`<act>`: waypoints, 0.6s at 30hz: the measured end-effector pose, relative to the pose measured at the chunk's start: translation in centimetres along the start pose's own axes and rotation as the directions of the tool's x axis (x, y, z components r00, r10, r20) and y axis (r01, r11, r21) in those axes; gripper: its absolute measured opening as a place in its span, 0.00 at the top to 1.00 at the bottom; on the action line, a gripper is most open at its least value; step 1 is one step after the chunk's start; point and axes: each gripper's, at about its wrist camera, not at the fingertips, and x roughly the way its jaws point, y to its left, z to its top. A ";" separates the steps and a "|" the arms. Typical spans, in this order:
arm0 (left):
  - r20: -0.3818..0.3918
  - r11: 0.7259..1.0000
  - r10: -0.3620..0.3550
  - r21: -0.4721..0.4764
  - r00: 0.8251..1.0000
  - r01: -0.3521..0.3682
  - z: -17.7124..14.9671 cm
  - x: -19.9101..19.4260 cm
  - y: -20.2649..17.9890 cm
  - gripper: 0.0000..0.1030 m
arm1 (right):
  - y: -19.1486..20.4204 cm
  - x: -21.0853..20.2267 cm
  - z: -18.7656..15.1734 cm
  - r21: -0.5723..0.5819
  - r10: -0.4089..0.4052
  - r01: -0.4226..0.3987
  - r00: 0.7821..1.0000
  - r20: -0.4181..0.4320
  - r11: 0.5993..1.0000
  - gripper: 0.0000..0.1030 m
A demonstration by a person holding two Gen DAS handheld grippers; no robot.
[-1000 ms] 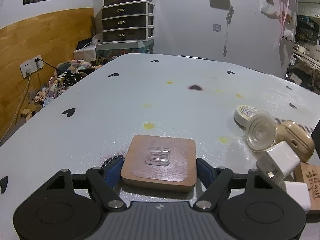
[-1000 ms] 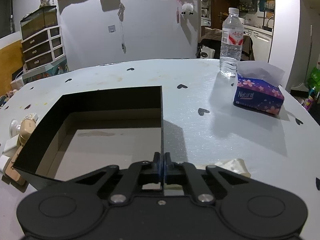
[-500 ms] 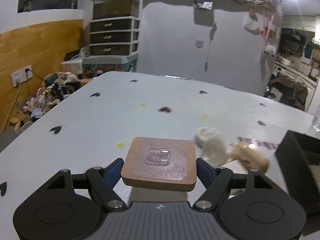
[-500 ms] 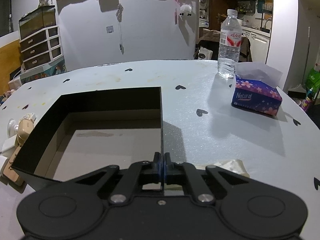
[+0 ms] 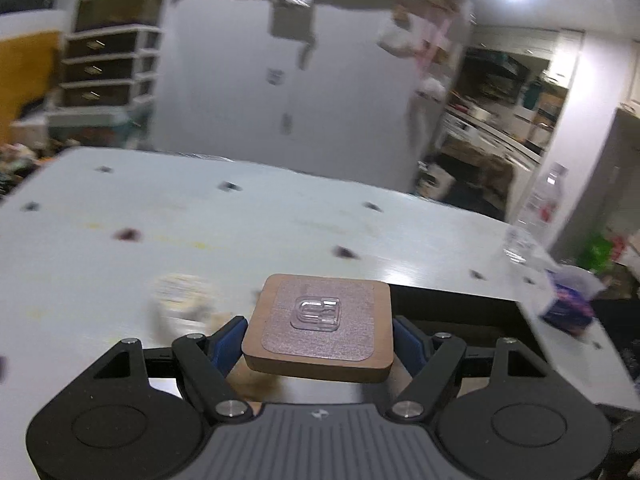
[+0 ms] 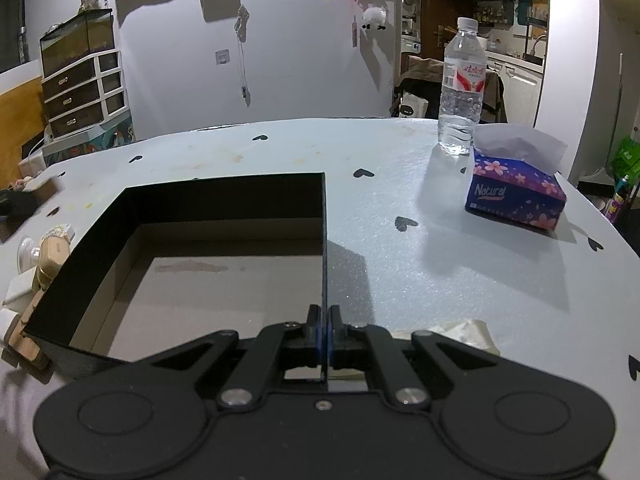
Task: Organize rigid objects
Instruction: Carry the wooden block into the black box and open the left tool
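Observation:
My left gripper (image 5: 318,340) is shut on a square wooden block (image 5: 320,332) that has a clear plastic hook stuck on top. It holds the block in the air, level, just before the near left rim of the black open box (image 5: 452,304). My right gripper (image 6: 323,332) is shut on the right wall of that black box (image 6: 224,196), whose brown floor is bare. Left of the box lie a tan case (image 6: 50,254), a clear suction cup (image 6: 26,252), a white charger (image 6: 18,286) and a wooden piece (image 6: 24,340). A round tin (image 5: 180,300) shows only as a blur.
A water bottle (image 6: 462,88) and a blue flowered tissue box (image 6: 516,192) stand at the table's far right. A crumpled pale wrapper (image 6: 460,332) lies by my right gripper. The white table (image 6: 400,260) carries small black heart marks. Drawers stand beyond its far left.
My left gripper has lifted the wooden block off the table and swung right, past the small items, up to the black box. The right gripper has kept still on the box wall.

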 end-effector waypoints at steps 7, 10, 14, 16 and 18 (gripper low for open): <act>-0.108 0.997 -0.083 -0.007 0.991 0.083 0.1 5.1 -6.9 0.25 | 0.0 0.1 0.0 -0.005 0.004 -0.004 1.000 0.002 1.000 0.97; -0.158 0.995 -0.102 -0.029 0.982 0.098 0.0 7.3 -8.9 0.25 | -0.2 0.1 -0.1 -0.002 0.014 -0.014 1.000 0.003 1.000 0.96; -0.214 0.990 -0.131 -0.081 0.968 0.117 -0.3 9.8 -10.4 0.25 | -0.3 0.0 -0.2 -0.001 0.019 -0.019 1.000 0.006 1.000 0.96; -0.225 0.985 -0.154 -0.109 0.962 0.132 -0.6 10.7 -10.9 0.25 | -0.4 0.1 -0.3 -0.001 0.022 -0.022 1.000 0.007 1.000 0.96; -0.230 0.982 -0.170 -0.126 0.958 0.144 -0.9 11.6 -11.5 0.25 | -0.5 0.1 -0.3 0.002 0.028 -0.028 1.000 0.006 1.000 0.96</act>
